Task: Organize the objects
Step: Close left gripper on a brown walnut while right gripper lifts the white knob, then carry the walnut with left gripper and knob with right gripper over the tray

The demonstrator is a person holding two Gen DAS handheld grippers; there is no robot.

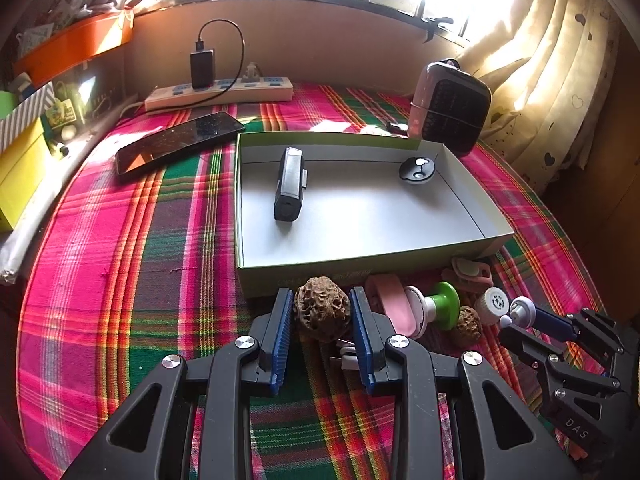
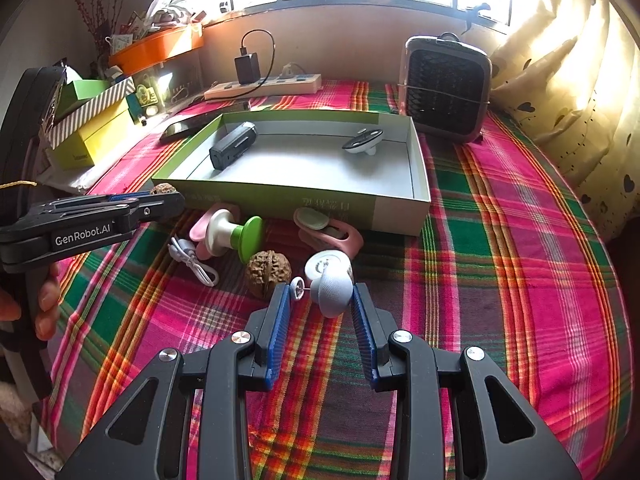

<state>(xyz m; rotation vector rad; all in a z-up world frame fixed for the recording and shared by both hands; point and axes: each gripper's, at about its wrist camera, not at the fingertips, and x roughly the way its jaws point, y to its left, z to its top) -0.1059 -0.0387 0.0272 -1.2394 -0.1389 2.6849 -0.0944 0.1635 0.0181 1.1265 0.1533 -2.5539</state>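
Note:
My left gripper [image 1: 322, 314] is shut on a wrinkled brown walnut [image 1: 322, 314] and holds it just above the cloth, in front of the open green box [image 1: 360, 268]. The box holds a black rectangular device [image 1: 289, 184] and a round black-and-white disc [image 1: 417, 168]. My right gripper [image 2: 320, 296] is open around a small grey-white mushroom-shaped object [image 2: 331, 291] with a little ring on a wire; the pads do not touch it. A second walnut [image 2: 267, 272], a green-and-white knob [image 2: 236, 236], a pink holder [image 2: 328, 232] and a white cable [image 2: 192, 260] lie nearby.
A phone [image 1: 176, 146] lies left of the box. A power strip [image 1: 220, 94] with a charger stands at the back wall. A small heater [image 1: 450, 108] stands at the back right. Yellow and striped boxes [image 2: 88, 136] are stacked at the left; curtains hang on the right.

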